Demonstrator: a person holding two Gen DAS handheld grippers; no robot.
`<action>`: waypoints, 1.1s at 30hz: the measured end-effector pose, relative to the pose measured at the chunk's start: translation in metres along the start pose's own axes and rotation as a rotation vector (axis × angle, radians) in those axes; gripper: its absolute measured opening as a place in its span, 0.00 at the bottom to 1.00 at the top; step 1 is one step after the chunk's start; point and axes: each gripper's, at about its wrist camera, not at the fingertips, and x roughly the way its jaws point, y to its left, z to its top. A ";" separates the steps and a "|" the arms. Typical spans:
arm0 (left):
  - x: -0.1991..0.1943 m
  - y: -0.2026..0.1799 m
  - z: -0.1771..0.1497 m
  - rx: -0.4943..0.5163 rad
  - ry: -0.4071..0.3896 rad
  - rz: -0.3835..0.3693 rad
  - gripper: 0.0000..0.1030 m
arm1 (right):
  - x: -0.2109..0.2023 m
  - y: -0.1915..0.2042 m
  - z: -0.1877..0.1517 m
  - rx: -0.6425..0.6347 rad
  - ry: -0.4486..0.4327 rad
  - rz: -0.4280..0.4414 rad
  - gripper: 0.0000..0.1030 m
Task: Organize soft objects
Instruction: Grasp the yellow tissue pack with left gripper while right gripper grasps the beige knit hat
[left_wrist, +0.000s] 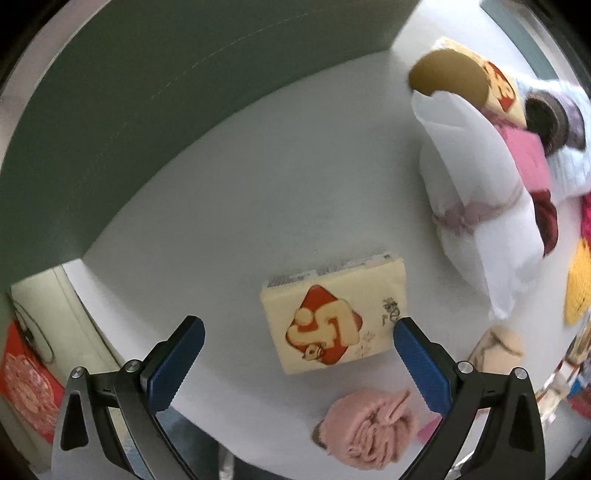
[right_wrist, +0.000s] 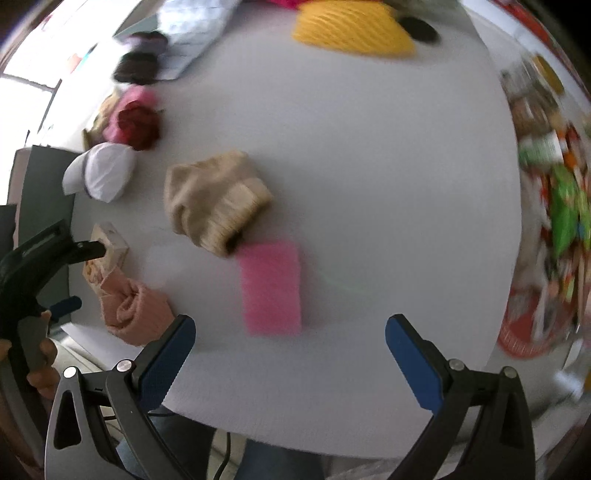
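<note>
Both claws are spread wide with nothing in them. The left gripper (left_wrist: 299, 332) hangs over the white table (left_wrist: 240, 203), a cream tissue pack (left_wrist: 334, 321) lying between its fingers and a pink knit bundle (left_wrist: 365, 428) just below. The right gripper (right_wrist: 290, 332) hovers above a pink sponge (right_wrist: 271, 288), which touches a beige knit hat (right_wrist: 218, 199).

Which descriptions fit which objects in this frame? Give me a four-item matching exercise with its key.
Objects:
1. tissue pack
2. sponge
3. white pillow
4. knit hat

Descriptions:
A. tied round with a pink ribbon
B. flat pink block ahead of the right gripper
C. beige, ribbed cuff, touching the pink block
D. cream, red diamond logo, between the open jaws of the left gripper

Pairs: 1-D, 2-B, 3-A, 4-C
</note>
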 end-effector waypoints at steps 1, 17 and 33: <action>0.000 0.004 0.001 -0.019 -0.002 -0.007 1.00 | 0.000 0.003 0.004 -0.025 -0.004 -0.005 1.00; 0.013 0.006 0.006 -0.119 0.022 -0.004 1.00 | 0.027 0.083 0.076 -0.319 -0.020 -0.075 1.00; 0.015 -0.013 -0.031 -0.084 -0.050 -0.009 1.00 | 0.090 0.121 0.108 -0.417 0.041 -0.187 1.00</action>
